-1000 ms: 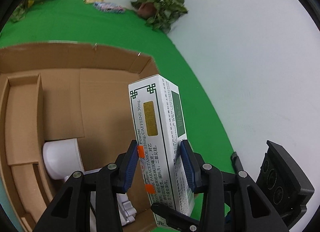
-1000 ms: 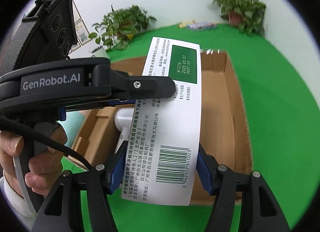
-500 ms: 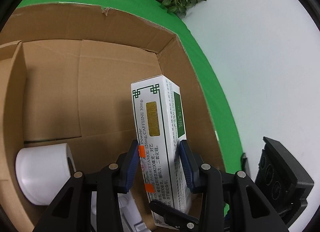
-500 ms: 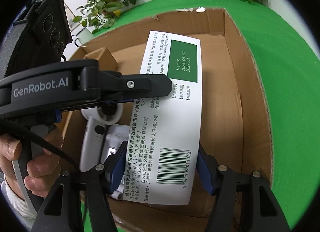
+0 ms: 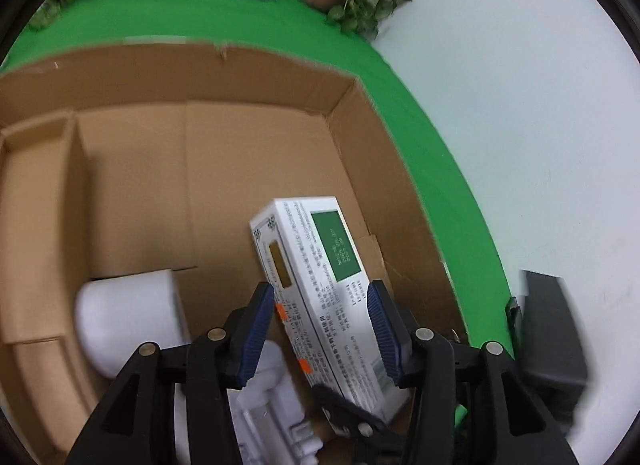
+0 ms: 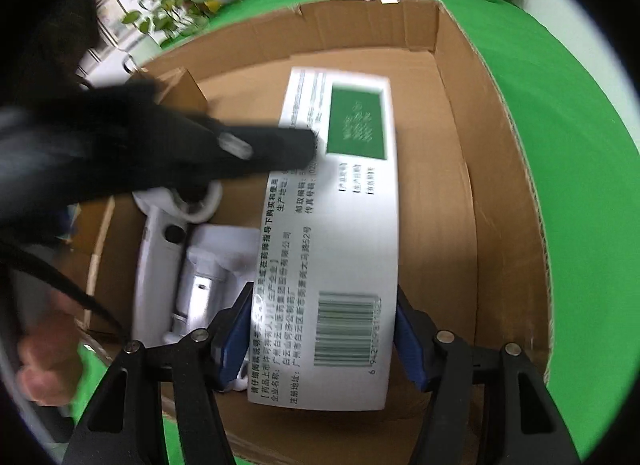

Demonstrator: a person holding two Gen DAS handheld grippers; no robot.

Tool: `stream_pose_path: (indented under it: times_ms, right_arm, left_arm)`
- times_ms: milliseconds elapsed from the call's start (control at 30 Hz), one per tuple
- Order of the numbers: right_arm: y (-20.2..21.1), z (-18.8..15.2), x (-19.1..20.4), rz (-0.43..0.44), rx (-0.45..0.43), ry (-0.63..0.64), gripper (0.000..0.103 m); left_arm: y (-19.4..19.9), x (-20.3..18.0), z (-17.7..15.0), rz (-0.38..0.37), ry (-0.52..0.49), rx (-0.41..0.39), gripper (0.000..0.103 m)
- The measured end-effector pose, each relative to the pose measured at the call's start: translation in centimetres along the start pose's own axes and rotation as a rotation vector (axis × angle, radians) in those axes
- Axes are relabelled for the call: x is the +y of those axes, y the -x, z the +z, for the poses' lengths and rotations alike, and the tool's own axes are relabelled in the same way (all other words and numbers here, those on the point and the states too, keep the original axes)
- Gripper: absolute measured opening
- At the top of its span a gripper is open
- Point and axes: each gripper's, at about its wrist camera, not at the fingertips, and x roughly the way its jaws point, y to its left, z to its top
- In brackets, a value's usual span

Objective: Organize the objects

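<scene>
Through the left wrist view we see the left gripper (image 5: pixel 320 321) with jaws opening, its pads clear of the medicine box (image 5: pixel 320 285) between them, inside the cardboard box (image 5: pixel 352 145); a white roll (image 5: pixel 128 321) lies left of the medicine box.

The right wrist view alone shows the barcode face, our right gripper (image 6: pixel 324 329) clamped on the medicine box (image 6: pixel 336 225).
</scene>
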Motion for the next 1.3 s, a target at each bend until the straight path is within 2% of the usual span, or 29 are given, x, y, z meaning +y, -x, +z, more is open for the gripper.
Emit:
stream_pose_path:
  times_ms: [133, 200, 333, 433, 667, 800, 867, 900, 967, 1033, 1100, 1167, 1233, 1300]
  right_arm:
    - [-0.3, -0.5, 0.0, 0.008, 0.013, -0.024, 0.063]
    - [-0.3, -0.8, 0.2, 0.044, 0.026, -0.029, 0.065]
    - [0.4, -1.2, 0.6, 0.022, -0.005, -0.011, 0.067]
    - [0.3, -1.2, 0.3, 0.022, -0.003, -0.025, 0.067]
    - [-0.1, -0.5, 0.9, -0.051, -0.019, 0.007, 0.067]
    - [0.8, -1.0, 0.8, -0.058, -0.035, 0.010, 0.070]
    - [1.8, -1.3, 1.2, -0.027, -0.085, 0.012, 0.083]
    - [2.7, -1.7, 1.5, -0.002, -0.140, 0.011, 0.083]
    - [4.1, -2.7, 2.0, -0.001, -0.259, 0.023, 0.088]
    - [5.2, -4.4, 2.8, -0.075, -0.409, 0.052, 0.092]
    - [5.1, -5.8, 3.5, -0.144, -0.526, 0.066, 0.094]
    - [4.6, -6.7, 3.8, -0.174, -0.567, 0.052, 0.094]
    - [4.0, -7.4, 3.8, -0.169, -0.600, 0.042, 0.095]
    - [4.1, -8.0, 4.1, -0.201, -0.647, 0.052, 0.098]
  left_arm:
    - [3.8, -0.3, -1.6, 0.081, -0.064, -0.081, 0.051]
    - [5.6, 0.1, -1.8, 0.113, -0.071, -0.122, 0.053]
    - [8.9, 0.1, -3.5, 0.197, -0.091, -0.201, 0.053]
    - [10.8, 1.4, -5.6, 0.246, -0.082, -0.239, 0.053]
    - [12.1, 4.9, -9.5, 0.334, -0.054, -0.297, 0.054]
    - [13.1, 6.0, -11.6, 0.400, -0.051, -0.366, 0.063]
    - [13.6, 6.1, -12.7, 0.451, -0.060, -0.428, 0.077]
    - [13.9, 5.8, -13.4, 0.480, -0.061, -0.465, 0.082]
    - [14.4, 5.7, -14.7, 0.524, -0.057, -0.545, 0.100]
    - [14.6, 5.7, -16.1, 0.565, -0.053, -0.603, 0.102]
    - [13.9, 5.7, -17.0, 0.608, -0.054, -0.618, 0.102]
    - [13.0, 5.7, -17.8, 0.627, -0.064, -0.609, 0.102]
    - [12.1, 6.0, -18.3, 0.640, -0.070, -0.596, 0.102]
    - [11.4, 6.4, -18.7, 0.627, -0.049, -0.584, 0.102]
